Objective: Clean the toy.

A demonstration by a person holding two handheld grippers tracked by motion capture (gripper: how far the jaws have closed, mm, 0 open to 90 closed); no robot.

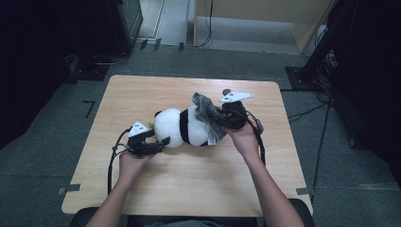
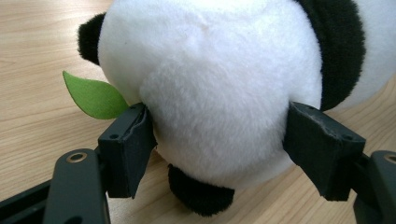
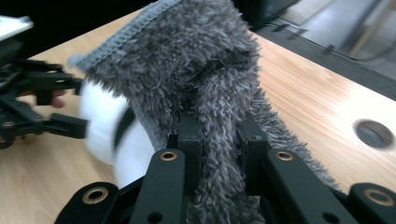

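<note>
From the high view, a plush panda (image 1: 182, 126) lies on its side near the middle of the wooden bench (image 1: 189, 189), a little toward the far edge, its white head end pointing to the left edge. The left claw (image 1: 158, 142) sits at that head end, held in the person's left hand (image 1: 132, 163), with its jaws on either side of the white fur. A grey fuzzy cloth (image 1: 205, 109) is draped over the panda's other end, toward the right edge, and the right claw (image 1: 218, 120) is at that cloth, held in the right hand (image 1: 243, 137). A small round hole (image 1: 226, 91) shows in the bench near the far edge, just beyond the right claw.

In the left gripper view, the panda's white rounded head (image 2: 210, 93) sits between the two black pads (image 2: 322, 149), which press into the fur on both sides: this claw is gripping the panda. A green felt leaf (image 2: 93, 97) sticks out beside the near pad, and a black ear (image 2: 88, 37) shows above it.

In the right gripper view, the jaws stand close together with a fold of the grey cloth (image 3: 187, 60) pinched between them, so this claw is clamped on the cloth. The cloth rises above the jaws. The panda's white body (image 3: 100, 126) lies behind it, with the left claw (image 3: 60, 105) farther off.
</note>
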